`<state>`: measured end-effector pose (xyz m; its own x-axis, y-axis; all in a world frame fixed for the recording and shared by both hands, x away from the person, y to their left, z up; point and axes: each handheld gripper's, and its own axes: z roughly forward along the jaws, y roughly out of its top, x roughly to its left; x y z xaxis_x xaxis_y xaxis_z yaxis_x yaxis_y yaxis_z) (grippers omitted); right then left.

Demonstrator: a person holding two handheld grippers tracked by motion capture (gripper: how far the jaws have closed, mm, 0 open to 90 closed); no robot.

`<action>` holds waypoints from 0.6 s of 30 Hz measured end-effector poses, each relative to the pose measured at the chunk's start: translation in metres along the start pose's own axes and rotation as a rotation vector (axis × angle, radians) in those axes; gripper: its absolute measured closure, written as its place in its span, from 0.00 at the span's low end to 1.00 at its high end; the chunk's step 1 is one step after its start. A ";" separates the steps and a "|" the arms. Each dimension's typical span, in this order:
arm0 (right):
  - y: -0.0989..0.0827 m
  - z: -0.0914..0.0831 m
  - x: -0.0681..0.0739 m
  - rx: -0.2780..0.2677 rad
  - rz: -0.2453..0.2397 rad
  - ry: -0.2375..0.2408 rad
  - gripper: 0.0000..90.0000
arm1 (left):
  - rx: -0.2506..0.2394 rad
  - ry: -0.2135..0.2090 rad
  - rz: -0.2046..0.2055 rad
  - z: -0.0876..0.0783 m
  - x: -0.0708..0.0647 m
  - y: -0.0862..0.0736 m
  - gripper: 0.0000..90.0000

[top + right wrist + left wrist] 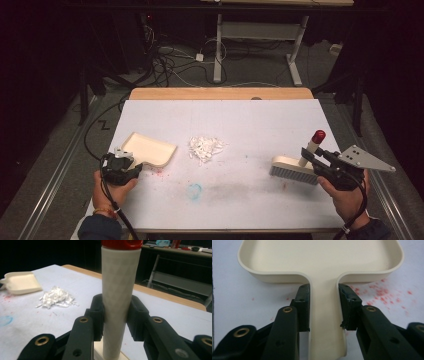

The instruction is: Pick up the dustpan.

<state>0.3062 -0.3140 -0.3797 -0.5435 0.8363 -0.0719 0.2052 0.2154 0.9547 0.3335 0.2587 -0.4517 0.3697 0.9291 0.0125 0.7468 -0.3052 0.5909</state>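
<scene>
From the high view we note a white-topped table (260, 120); the cream dustpan (150, 148) lies at its left, a heap of white shreds (205, 147) just right of it, and the brush (294, 168) at the right. The left gripper (131, 170) clamps the pan's handle; the right gripper (311, 156) clamps the brush's handle. In the left gripper view, we see smooth, round-rimmed plastic, the dustpan's flat handle (324, 322) pinched between both pads, and red specks (382, 293) alongside. In the right gripper view, the faceted cream shaft with a glossy red cap (122, 243) stands upright, gripped on both sides.

Dustpan (150, 148): cream. Brush (295, 167): cream block, grey bristles, off-white handle, red cap. Shredded paper (205, 147): white. Tabletop (250, 120): pale grey-white sheet, red speckles, blue smudge. Tongs (324, 307): black, brass rivets.
</scene>
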 end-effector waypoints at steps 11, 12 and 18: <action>0.014 0.052 -0.003 -0.017 -0.007 -0.044 0.78 | 0.074 -0.088 0.126 -0.029 -0.025 0.001 0.70; 0.016 0.059 -0.004 -0.020 -0.005 -0.049 0.78 | 0.077 -0.093 0.139 -0.030 -0.028 0.001 0.70; 0.030 0.111 -0.012 -0.006 0.036 -0.069 0.78 | 0.093 -0.120 0.197 -0.028 -0.040 0.002 0.70</action>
<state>0.4097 -0.2616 -0.3823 -0.4779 0.8766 -0.0567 0.2190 0.1814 0.9587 0.3042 0.2274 -0.4284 0.5718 0.8201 0.0207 0.6998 -0.5008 0.5094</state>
